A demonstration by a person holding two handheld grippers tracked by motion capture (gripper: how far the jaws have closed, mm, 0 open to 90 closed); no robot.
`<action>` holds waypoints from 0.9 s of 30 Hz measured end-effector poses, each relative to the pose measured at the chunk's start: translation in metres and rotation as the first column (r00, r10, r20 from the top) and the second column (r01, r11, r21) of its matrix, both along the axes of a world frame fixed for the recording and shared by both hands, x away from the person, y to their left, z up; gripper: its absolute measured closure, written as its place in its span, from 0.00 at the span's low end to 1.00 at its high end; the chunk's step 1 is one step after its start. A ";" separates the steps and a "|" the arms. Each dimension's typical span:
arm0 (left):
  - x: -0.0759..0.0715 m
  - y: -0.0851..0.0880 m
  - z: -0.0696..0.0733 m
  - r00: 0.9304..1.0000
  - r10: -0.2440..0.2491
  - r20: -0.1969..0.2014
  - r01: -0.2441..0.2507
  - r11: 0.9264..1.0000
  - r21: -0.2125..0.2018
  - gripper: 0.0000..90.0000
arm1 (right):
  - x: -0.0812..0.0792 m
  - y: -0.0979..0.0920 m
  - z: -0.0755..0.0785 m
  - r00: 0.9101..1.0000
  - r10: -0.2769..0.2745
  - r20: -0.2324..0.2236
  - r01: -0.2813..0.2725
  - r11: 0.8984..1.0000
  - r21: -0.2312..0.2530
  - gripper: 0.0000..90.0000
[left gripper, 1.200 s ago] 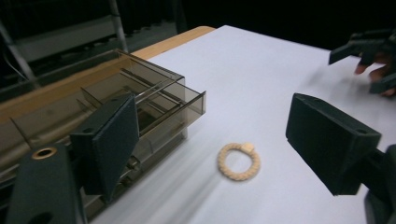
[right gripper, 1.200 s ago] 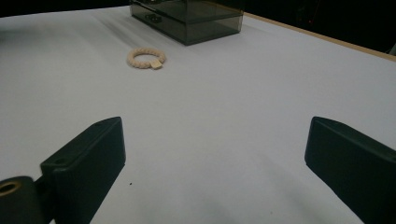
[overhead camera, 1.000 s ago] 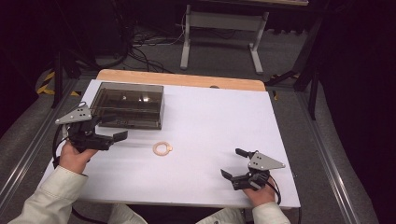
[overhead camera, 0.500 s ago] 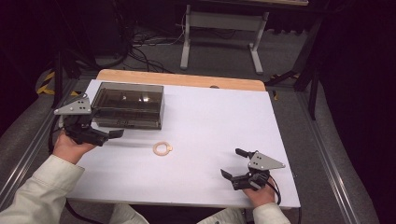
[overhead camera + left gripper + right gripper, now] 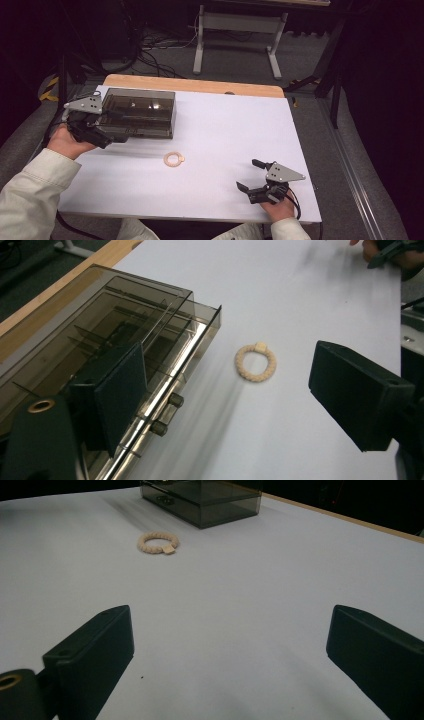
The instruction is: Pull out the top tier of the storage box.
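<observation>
The left tool [image 5: 112, 135] is hovering at the front edge of the smoky plastic box [image 5: 145, 107], jaws apart and just easing narrower with nothing gripped; one jaw is crossing the lid's lip. To lift the lid cleanly, it is probably best catching that lip squarely, away from the hinge. The right tool [image 5: 255, 180] is resting near the front of the white surface [image 5: 225, 125], jaws wide and empty. The left gripper view is revealing the box's inner dividers and the tag on the beaded ring [image 5: 255, 362], which is lying just beside the box.
</observation>
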State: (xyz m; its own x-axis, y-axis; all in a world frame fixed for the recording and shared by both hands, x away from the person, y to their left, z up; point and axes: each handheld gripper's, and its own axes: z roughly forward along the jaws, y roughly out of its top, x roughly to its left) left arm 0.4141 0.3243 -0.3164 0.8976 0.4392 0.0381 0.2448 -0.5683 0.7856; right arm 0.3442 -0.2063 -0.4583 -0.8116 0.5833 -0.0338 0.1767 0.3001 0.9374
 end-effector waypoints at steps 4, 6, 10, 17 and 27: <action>0.003 -0.002 0.003 0.999 0.003 0.035 -0.006 0.997 0.082 0.18 | 0.000 0.000 0.000 1.000 0.001 0.003 -0.001 1.000 -0.002 0.06; 0.004 -0.003 0.004 0.999 -0.004 0.037 0.000 0.994 0.105 0.20 | 0.000 0.000 0.000 1.000 0.000 0.000 0.000 1.000 -0.002 0.06; 0.007 -0.003 0.006 0.999 -0.009 0.041 0.003 0.989 0.146 0.25 | 0.000 0.000 0.000 1.000 -0.001 0.002 0.001 1.000 -0.008 0.06; 0.015 -0.004 0.003 0.999 -0.010 0.051 -0.002 0.972 0.234 0.26 | 0.000 0.000 0.000 1.000 -0.001 0.000 0.001 1.000 -0.003 0.06; 0.023 0.000 0.005 0.998 0.002 0.062 -0.019 0.963 0.267 0.28 | 0.000 0.000 0.000 1.000 -0.002 0.001 0.002 1.000 -0.002 0.06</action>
